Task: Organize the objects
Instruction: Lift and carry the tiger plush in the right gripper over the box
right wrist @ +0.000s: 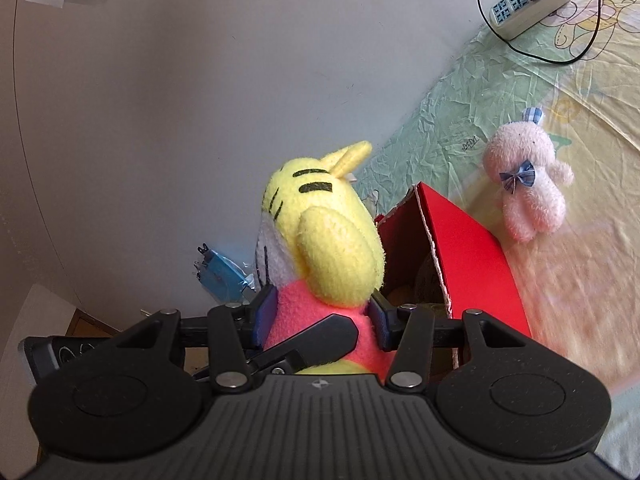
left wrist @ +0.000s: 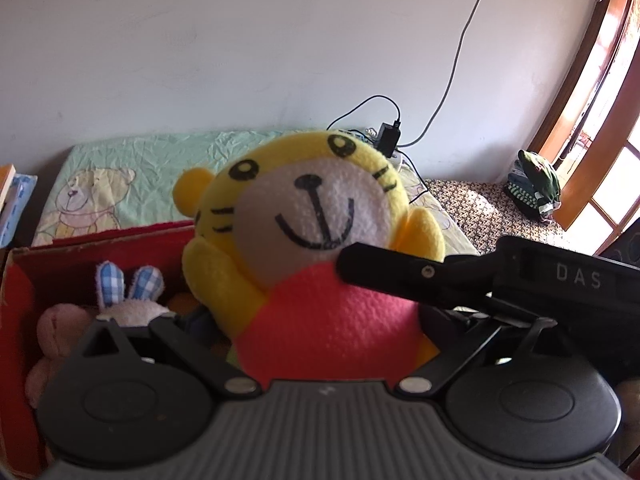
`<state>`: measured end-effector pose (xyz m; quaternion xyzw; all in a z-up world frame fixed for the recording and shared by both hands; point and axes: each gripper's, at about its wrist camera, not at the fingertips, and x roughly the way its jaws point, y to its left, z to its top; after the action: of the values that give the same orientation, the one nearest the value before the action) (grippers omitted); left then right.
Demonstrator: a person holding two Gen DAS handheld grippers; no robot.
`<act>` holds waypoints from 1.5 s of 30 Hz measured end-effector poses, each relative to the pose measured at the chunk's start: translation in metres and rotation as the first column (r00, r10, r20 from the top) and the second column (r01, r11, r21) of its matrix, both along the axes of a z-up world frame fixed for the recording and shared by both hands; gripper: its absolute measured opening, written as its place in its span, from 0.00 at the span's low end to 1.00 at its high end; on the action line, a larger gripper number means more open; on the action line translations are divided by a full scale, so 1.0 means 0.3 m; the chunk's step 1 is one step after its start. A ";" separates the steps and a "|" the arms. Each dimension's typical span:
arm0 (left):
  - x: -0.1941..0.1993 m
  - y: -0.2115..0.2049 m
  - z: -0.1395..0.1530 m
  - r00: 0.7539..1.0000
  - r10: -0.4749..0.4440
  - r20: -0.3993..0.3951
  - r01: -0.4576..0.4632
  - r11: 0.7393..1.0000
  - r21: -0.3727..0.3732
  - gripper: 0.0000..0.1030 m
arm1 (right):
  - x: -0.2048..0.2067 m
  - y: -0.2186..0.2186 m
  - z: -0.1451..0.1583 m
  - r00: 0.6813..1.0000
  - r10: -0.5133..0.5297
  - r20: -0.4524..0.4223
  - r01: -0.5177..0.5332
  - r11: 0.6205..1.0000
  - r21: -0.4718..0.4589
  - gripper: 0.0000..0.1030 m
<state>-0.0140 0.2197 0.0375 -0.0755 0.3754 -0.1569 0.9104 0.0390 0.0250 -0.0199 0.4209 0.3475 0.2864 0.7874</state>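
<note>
Pale wall fills the background of the left wrist view, with a green bear-print sheet (left wrist: 132, 176) spread on the bed below it. Right in front of the left tongs (left wrist: 320, 344) sits the yellow tiger plush (left wrist: 312, 240), upright and facing the camera, its pink body filling the gap between the linkages; the fingertips are hidden behind it, so I cannot tell whether they press it. A finger of the right tongs (left wrist: 384, 270) crosses in from the right and lies against the plush's pink chest. To the left and below is a red cardboard box (left wrist: 24, 292) holding a pink bunny with checked ears (left wrist: 128, 292) and another pinkish plush (left wrist: 56, 336). Beyond the tiger, a black charger (left wrist: 389, 136) with cables; far right, folded dark clothes (left wrist: 534, 188) near a wooden window frame (left wrist: 592, 92).

From the right wrist view, the right tongs (right wrist: 320, 316) are closed on the tiger plush (right wrist: 324, 240), blue pads (right wrist: 267, 312) squeezing its pink body from both sides, over the box's open corner. The red box (right wrist: 468, 264) stands just right of the tongs. Farther right, a pink bear with a checked bow (right wrist: 528, 184) lies on the sheet, well apart. A white power strip (right wrist: 532, 0) is at far upper right, a blue packet (right wrist: 220, 276) to the left.
</note>
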 end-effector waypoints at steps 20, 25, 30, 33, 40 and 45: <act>0.064 0.173 -0.136 0.995 -0.072 -0.063 0.068 0.996 -0.063 0.97 | 0.004 0.174 -0.041 1.000 -0.022 0.002 0.022 0.977 -0.212 0.47; 0.057 0.207 -0.147 0.995 -0.074 -0.064 0.069 0.995 -0.073 0.97 | -0.001 0.213 -0.033 0.999 -0.007 0.031 0.015 0.962 -0.272 0.47; 0.048 0.240 -0.161 0.995 -0.072 -0.068 0.068 0.996 -0.063 0.97 | -0.003 0.252 -0.038 0.999 0.016 0.032 -0.006 0.954 -0.298 0.47; 0.042 0.253 -0.170 0.995 -0.073 -0.071 0.070 0.996 -0.051 0.97 | 0.003 0.274 -0.048 0.999 0.031 0.025 -0.022 0.948 -0.316 0.47; 0.016 0.279 -0.189 0.994 -0.076 -0.078 0.078 0.997 0.028 0.97 | -0.013 0.360 -0.064 0.995 0.101 0.018 -0.088 0.926 -0.368 0.47; 0.017 0.298 -0.191 0.995 -0.055 -0.083 0.058 0.998 0.039 0.97 | 0.009 0.387 -0.078 0.992 0.129 -0.012 -0.125 0.925 -0.360 0.47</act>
<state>-0.0089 0.3092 -0.0197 -0.0522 0.4174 -0.1714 0.8909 0.0419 0.1410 -0.0433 0.2445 0.4158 0.2709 0.8331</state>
